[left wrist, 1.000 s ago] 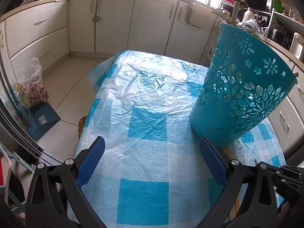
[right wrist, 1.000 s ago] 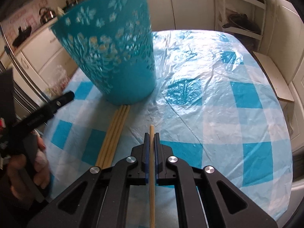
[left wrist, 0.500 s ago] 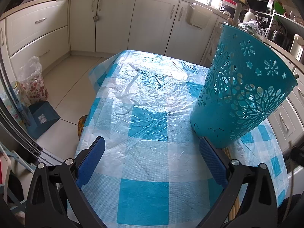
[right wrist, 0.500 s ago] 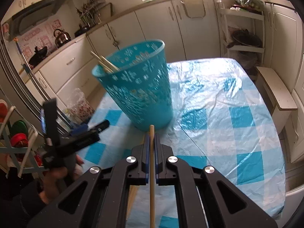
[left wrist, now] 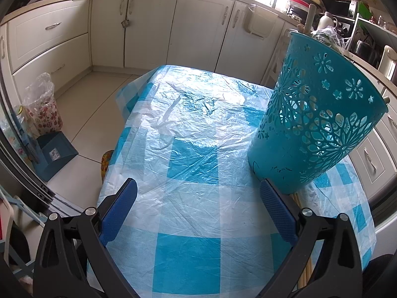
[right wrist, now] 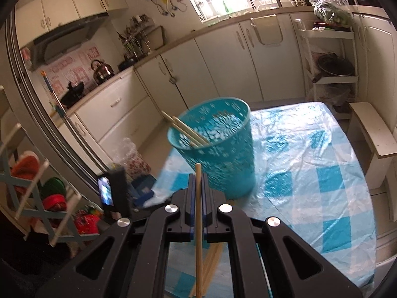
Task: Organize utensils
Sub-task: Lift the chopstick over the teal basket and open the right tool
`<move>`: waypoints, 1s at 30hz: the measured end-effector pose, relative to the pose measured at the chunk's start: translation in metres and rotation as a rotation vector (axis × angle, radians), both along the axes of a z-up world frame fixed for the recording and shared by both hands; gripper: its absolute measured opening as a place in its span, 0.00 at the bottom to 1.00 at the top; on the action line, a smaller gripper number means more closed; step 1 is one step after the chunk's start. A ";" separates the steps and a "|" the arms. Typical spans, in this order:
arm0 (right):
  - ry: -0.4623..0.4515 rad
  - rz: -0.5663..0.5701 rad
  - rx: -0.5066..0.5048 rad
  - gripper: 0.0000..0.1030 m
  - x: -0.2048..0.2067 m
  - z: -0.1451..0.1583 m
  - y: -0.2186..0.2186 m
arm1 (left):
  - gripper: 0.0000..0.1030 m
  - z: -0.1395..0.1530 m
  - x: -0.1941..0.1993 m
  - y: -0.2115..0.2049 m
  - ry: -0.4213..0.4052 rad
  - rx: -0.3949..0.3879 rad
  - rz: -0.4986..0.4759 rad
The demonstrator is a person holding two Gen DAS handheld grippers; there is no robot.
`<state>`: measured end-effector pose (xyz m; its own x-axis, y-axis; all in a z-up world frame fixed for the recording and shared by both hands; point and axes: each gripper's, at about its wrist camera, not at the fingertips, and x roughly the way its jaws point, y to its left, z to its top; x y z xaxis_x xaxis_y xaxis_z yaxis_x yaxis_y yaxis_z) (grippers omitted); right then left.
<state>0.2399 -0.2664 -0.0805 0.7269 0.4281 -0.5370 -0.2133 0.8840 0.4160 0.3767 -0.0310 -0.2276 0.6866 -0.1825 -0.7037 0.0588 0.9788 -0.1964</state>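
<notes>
Left gripper [left wrist: 198, 213]: one, fingers standing spread wide over bare checked tablecloth [left wrist: 188, 168], nothing between them.
Basket [right wrist: 218, 146]: one teal cut-out bin sitting near the table's left edge; two chopsticks [right wrist: 183, 130] leaning inside (tips poking over the rim).
Right gripper [right wrist: 197, 196]: pads pressing together on one wooden chopstick [right wrist: 198, 236], pale, straight, round-tipped.
Loose chopsticks [right wrist: 211, 263]: several lying on the cloth beneath; count unclear.
Room: right half of the table lying open.
</notes>
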 end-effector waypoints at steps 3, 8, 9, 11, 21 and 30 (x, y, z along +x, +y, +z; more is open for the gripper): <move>-0.023 0.010 0.041 0.05 0.003 0.010 0.002 | 0.92 0.000 0.000 0.000 0.002 0.000 0.000; -0.093 0.007 0.092 0.05 0.014 0.033 0.008 | 0.92 0.000 -0.001 -0.003 0.003 0.002 -0.001; -0.114 0.002 0.098 0.05 0.016 0.039 0.009 | 0.92 0.000 0.000 -0.002 0.003 0.002 -0.001; -0.153 -0.008 0.115 0.05 0.022 0.048 0.011 | 0.93 0.000 0.000 -0.003 0.005 0.003 -0.001; -0.366 -0.154 0.076 0.05 0.073 0.084 0.025 | 0.93 0.000 0.000 -0.002 0.005 -0.005 -0.005; -0.337 -0.320 -0.059 0.05 0.143 0.059 0.034 | 0.93 0.000 0.002 -0.003 0.011 -0.001 -0.017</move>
<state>0.3828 -0.2325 -0.0219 0.9555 0.1293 -0.2652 -0.0402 0.9475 0.3172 0.3786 -0.0340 -0.2277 0.6756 -0.1942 -0.7113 0.0728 0.9776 -0.1977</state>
